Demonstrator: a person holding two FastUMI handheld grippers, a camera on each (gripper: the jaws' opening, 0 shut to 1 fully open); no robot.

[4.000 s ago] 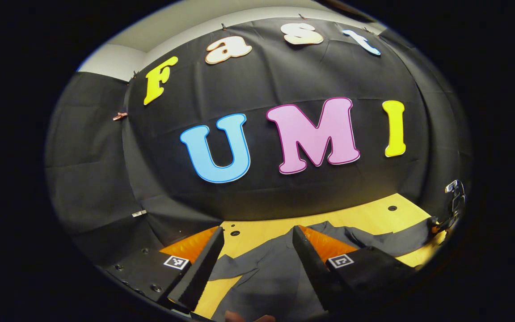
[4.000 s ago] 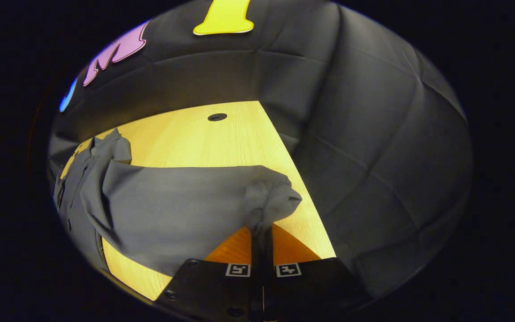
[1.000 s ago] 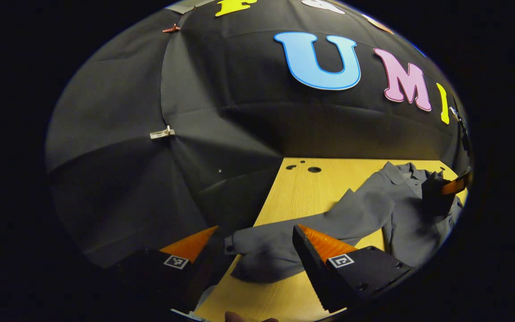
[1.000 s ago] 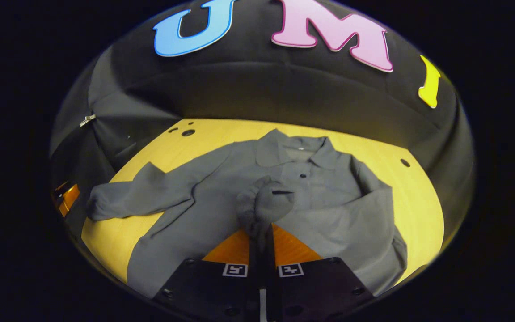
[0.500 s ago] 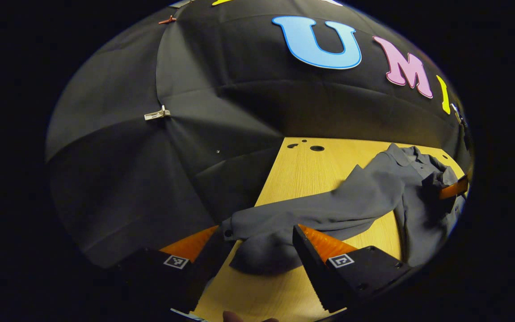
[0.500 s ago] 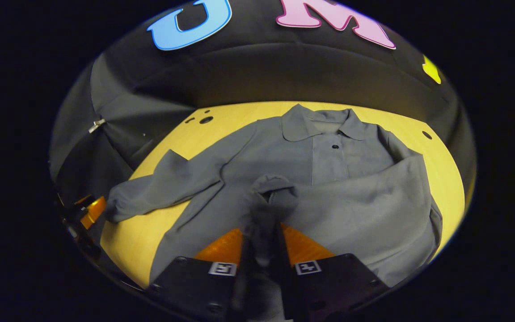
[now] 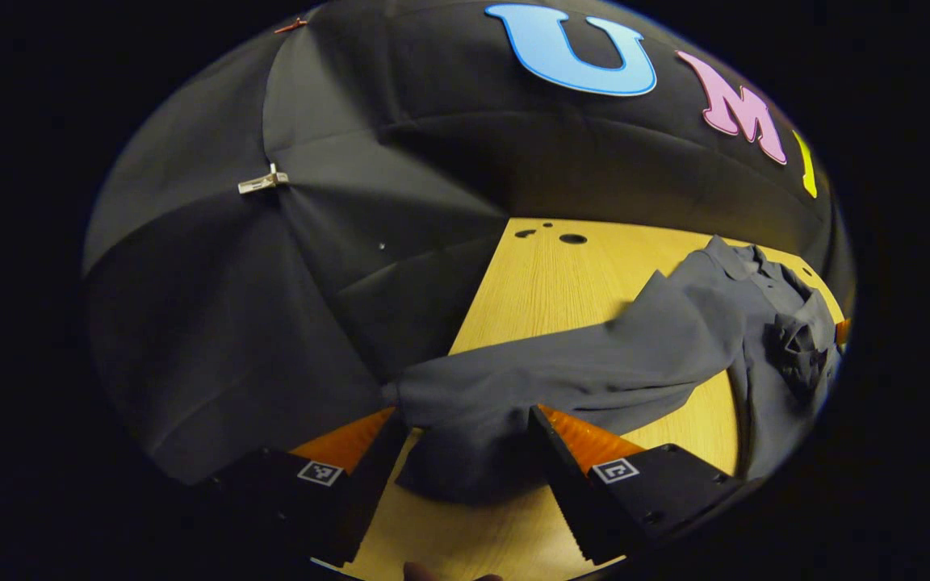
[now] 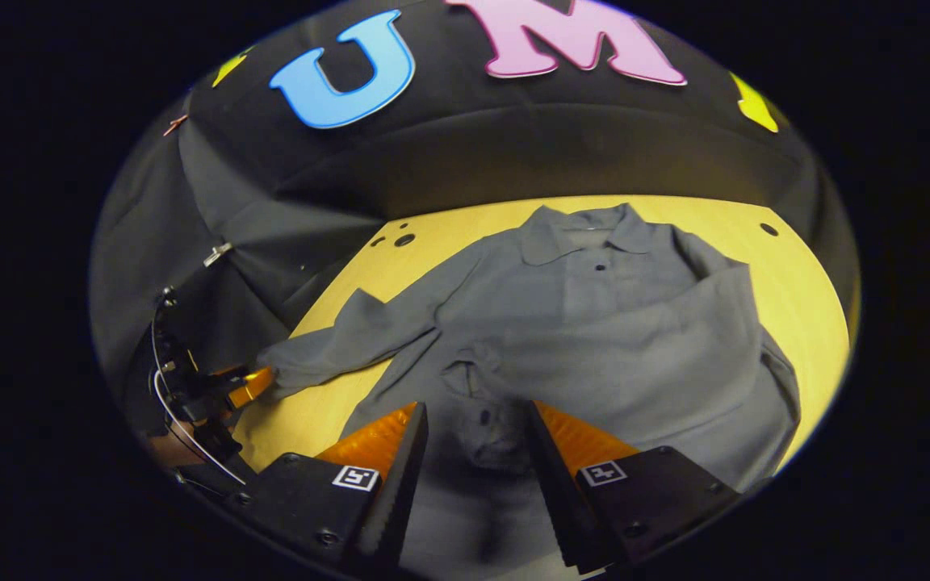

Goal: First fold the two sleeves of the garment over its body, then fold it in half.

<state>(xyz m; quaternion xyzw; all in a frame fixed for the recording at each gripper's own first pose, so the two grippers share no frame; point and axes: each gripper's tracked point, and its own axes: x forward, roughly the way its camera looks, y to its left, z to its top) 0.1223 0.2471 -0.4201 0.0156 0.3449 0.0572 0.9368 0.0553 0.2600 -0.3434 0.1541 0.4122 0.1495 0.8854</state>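
A grey collared shirt (image 8: 594, 323) lies flat on the wooden table (image 8: 796, 274), collar toward the far wall. Its right sleeve (image 8: 675, 355) is folded across the body, and the cuff (image 8: 485, 424) rests on the shirt between the fingers of my right gripper (image 8: 475, 407), which is open. The left sleeve (image 7: 594, 367) still stretches out sideways over the table (image 7: 546, 282). My left gripper (image 7: 465, 415) is open, its fingers on either side of that sleeve's cuff (image 7: 453, 448) at the table's left edge. In the right gripper view the left gripper (image 8: 247, 387) sits at the sleeve's end.
The table has small round holes near the back left (image 7: 571, 239) and back right (image 8: 769, 229). Black cloth walls close in behind and on the left, with a metal clip (image 7: 263, 181) on a seam. A hand (image 8: 166, 448) holds the left gripper.
My right gripper carried the right sleeve over the body, then opened and let the cuff go. My left gripper swung to the left sleeve's cuff and came down around it.
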